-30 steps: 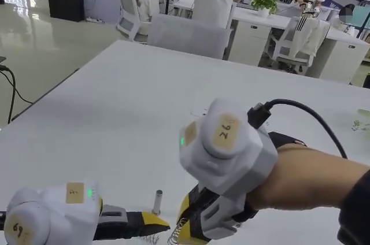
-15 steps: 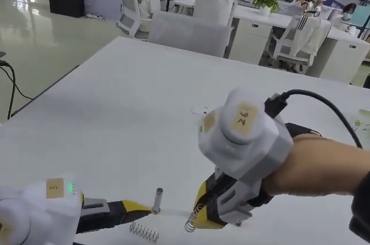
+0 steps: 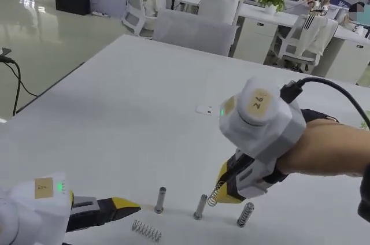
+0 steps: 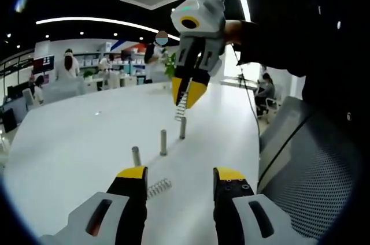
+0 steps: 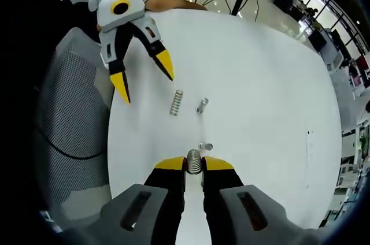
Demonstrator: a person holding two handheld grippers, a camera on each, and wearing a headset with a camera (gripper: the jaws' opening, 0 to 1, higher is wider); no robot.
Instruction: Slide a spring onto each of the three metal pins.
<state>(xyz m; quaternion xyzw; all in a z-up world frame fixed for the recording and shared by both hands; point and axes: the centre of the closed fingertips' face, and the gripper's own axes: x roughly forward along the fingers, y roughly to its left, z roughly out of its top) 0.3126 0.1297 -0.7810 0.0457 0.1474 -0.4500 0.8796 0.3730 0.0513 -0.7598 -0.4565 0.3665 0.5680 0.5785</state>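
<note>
Steel coil spring stays pinched in the nearly closed jaws of the right hand-held gripper. It is now higher over the white surface, lower end just beside the top of the middle bare metal pin, hidden before. Spring-covered pin also uncovered. Left bare pin unchanged, near the surface's near edge. Left hand-held gripper gapes wide, empty, tips drawn slightly back from that pin. Loose spring lies beside it.

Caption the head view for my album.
Right tongs hold a spring by the middle pin; left tongs hover near a loose spring.
</note>
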